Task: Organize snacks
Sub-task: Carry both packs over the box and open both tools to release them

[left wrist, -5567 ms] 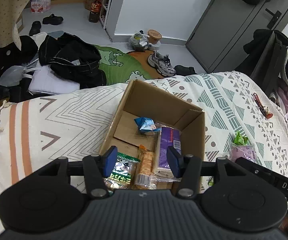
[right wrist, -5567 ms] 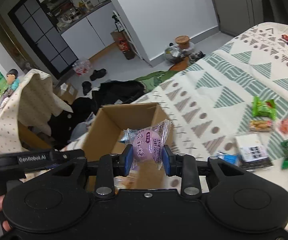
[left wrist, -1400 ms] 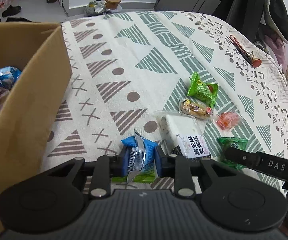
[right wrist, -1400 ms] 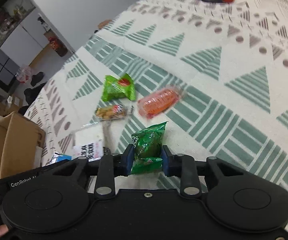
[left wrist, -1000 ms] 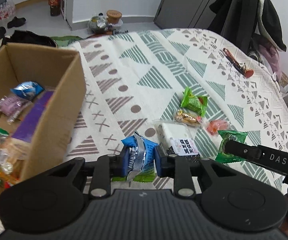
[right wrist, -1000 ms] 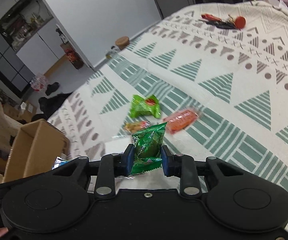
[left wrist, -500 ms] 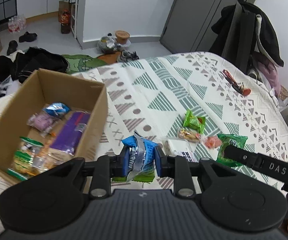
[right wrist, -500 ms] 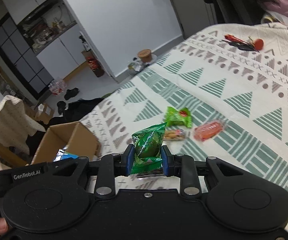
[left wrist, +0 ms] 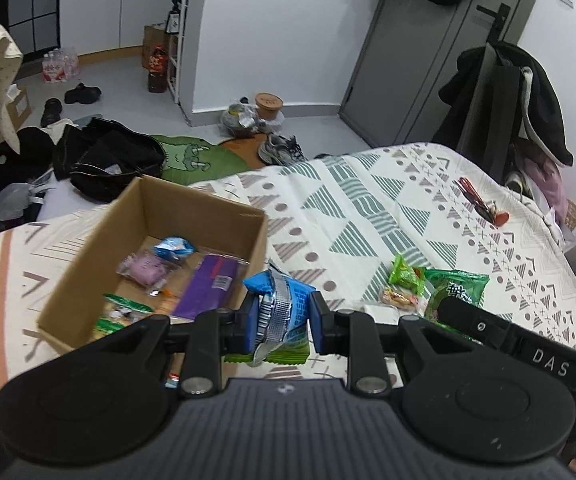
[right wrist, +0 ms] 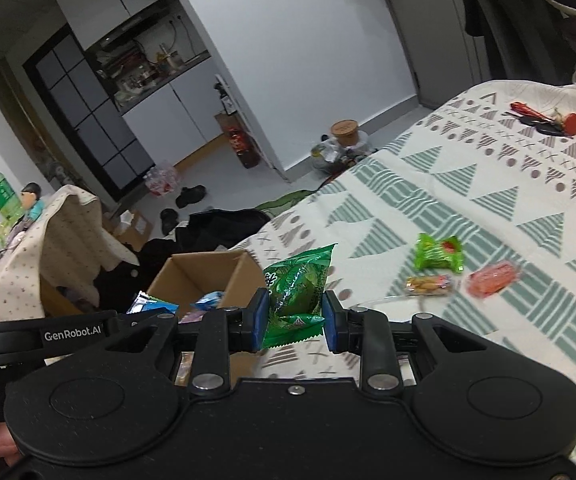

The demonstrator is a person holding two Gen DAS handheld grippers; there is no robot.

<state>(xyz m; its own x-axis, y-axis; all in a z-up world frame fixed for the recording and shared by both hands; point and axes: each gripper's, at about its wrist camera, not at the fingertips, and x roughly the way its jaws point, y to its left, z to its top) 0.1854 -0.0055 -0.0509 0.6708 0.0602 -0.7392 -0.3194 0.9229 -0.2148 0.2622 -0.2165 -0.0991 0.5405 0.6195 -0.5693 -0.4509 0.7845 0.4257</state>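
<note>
My left gripper (left wrist: 280, 322) is shut on a blue and green snack packet (left wrist: 277, 312), held above the bed just right of the open cardboard box (left wrist: 99, 256). The box holds several snacks, among them a purple pack (left wrist: 209, 286) and a pink one (left wrist: 145, 270). My right gripper (right wrist: 294, 320) is shut on a green snack packet (right wrist: 298, 288), raised above the bed to the right of the box (right wrist: 183, 276). Loose on the bedspread lie a light green packet (right wrist: 438, 256), a small brown one (right wrist: 428, 284) and an orange one (right wrist: 492, 278).
The patterned bedspread (left wrist: 368, 208) slopes off toward the floor behind the box. Keys with a red tag (left wrist: 484, 204) lie at the far right. Black bags and shoes (left wrist: 103, 156) litter the floor; a chair with coats (left wrist: 508, 92) stands by the bed.
Both grippers have lifted with their packets and moved back left toward the box, which now shows more fully in both views. The loose snacks have not moved.
</note>
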